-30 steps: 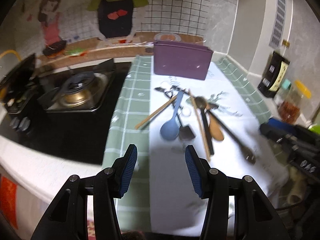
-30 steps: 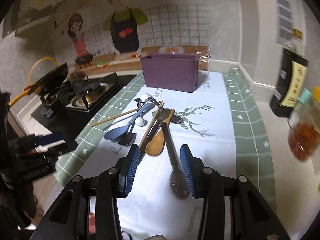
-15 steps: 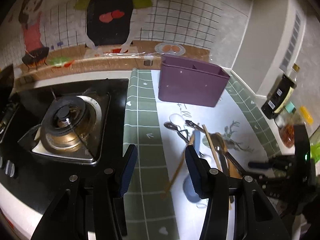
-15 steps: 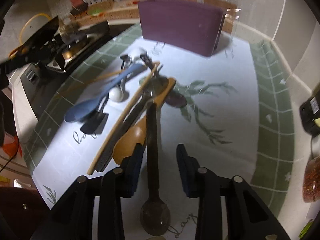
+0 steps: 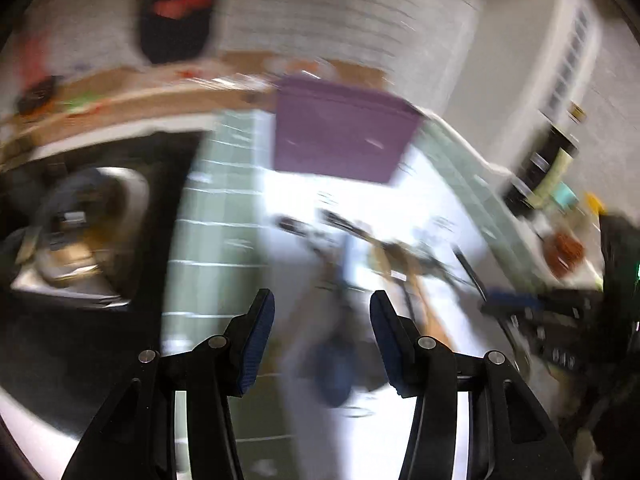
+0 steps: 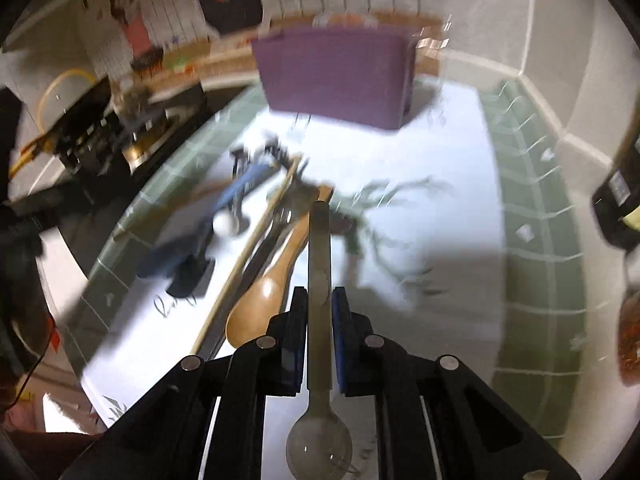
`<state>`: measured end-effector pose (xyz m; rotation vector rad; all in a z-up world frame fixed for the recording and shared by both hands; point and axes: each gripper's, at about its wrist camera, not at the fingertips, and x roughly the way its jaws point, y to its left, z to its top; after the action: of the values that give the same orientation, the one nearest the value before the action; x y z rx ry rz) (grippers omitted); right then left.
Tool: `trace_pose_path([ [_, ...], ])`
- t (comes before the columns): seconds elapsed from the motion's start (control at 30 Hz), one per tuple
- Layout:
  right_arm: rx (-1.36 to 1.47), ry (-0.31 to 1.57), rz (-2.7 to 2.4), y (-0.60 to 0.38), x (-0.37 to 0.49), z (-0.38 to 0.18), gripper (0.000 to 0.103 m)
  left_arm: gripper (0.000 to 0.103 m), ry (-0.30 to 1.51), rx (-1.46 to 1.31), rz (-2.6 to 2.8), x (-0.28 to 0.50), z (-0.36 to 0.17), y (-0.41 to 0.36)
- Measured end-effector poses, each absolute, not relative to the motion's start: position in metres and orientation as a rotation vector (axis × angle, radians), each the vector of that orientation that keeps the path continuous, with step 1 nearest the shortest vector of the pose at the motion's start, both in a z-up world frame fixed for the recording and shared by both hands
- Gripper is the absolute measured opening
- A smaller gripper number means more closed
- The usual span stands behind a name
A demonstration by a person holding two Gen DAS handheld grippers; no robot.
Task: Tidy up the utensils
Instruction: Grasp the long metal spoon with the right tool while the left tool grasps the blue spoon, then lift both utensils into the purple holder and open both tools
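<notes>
My right gripper (image 6: 319, 312) is shut on the handle of a long grey spoon (image 6: 319, 264), its bowl pointing back toward the camera. Beside it on the white mat lie a wooden spoon (image 6: 272, 280), chopsticks (image 6: 256, 240), a blue spoon (image 6: 208, 224) and a black spatula (image 6: 190, 276). The purple utensil holder (image 6: 336, 76) stands at the back. My left gripper (image 5: 322, 332) is open and empty above the pile; the blue spoon (image 5: 334, 364) lies blurred between its fingers. The holder (image 5: 340, 132) shows behind.
A gas stove (image 5: 80, 236) sits left of the green-edged mat (image 5: 216, 216). Sauce bottles and jars (image 5: 552, 176) stand at the right wall. The other gripper (image 5: 560, 312) shows at the right edge of the left wrist view.
My right gripper has closed on the grey spoon's handle. My left gripper has swung right over the utensil pile; its view is motion-blurred.
</notes>
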<state>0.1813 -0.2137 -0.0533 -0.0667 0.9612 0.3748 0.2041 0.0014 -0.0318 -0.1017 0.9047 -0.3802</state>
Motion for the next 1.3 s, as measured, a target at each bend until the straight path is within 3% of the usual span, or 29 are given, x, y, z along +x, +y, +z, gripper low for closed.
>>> trace_pose_path([
  [0.1, -0.012, 0.915, 0.347, -0.227, 0.182, -0.041, 0.011, 0.028, 0.957, -0.085, -0.430, 0.222, -0.041, -0.021],
  [0.4, 0.042, 0.832, 0.314, -0.242, 0.168, -0.024, 0.011, 0.027, 1.105, 0.083, -0.271, 0.273, -0.061, -0.055],
  [0.73, 0.033, 0.818, 0.309, -0.240, 0.167, -0.022, 0.011, 0.024, 1.181, 0.074, -0.202, 0.288, -0.081, -0.059],
  [0.8, 0.042, 0.818, 0.307, -0.240, 0.168, -0.021, 0.011, 0.010, 1.153, 0.009, -0.209, 0.284, -0.075, -0.050],
  [1.3, 0.129, 0.752, 0.297, -0.259, 0.183, 0.008, 0.011, 0.004, 0.746, -0.173, -0.255, 0.223, 0.042, -0.004],
])
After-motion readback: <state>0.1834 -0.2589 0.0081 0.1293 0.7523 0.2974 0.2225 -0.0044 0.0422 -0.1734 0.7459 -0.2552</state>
